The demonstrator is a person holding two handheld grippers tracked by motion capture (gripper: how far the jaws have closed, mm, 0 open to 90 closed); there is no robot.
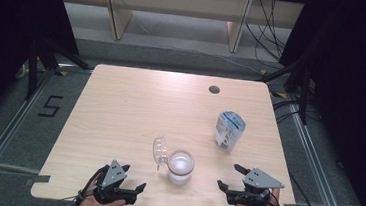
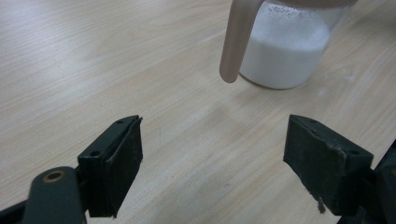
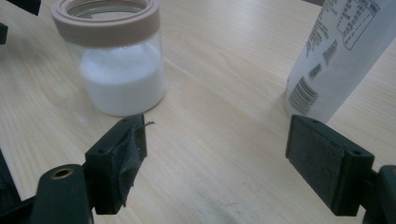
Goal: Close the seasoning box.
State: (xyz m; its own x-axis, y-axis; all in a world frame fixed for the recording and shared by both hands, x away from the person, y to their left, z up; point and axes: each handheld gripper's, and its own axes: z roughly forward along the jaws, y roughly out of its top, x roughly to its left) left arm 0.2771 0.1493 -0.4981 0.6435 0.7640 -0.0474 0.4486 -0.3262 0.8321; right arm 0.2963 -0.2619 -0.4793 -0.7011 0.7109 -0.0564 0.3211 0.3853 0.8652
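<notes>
Left gripper (image 1: pixel 132 177) rests at the table's (image 1: pixel 120 107) near edge, jaws spread, empty. Right gripper (image 1: pixel 230 176) likewise gapes, empty. Jar (image 1: pixel 180 167) between them, lid (image 1: pixel 160 150) hinged back; bag (image 1: pixel 229 131) beyond.

Jar (image 1: pixel 181 167) between claws; lid (image 1: pixel 159 151) left beside it; pouch (image 1: pixel 229 131) right behind.

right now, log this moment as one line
left hand-held gripper: open, empty | right hand-held gripper: open, empty | clear glass jar of white powder: lid open, between them | white-and-blue pouch: upright, untouched
</notes>
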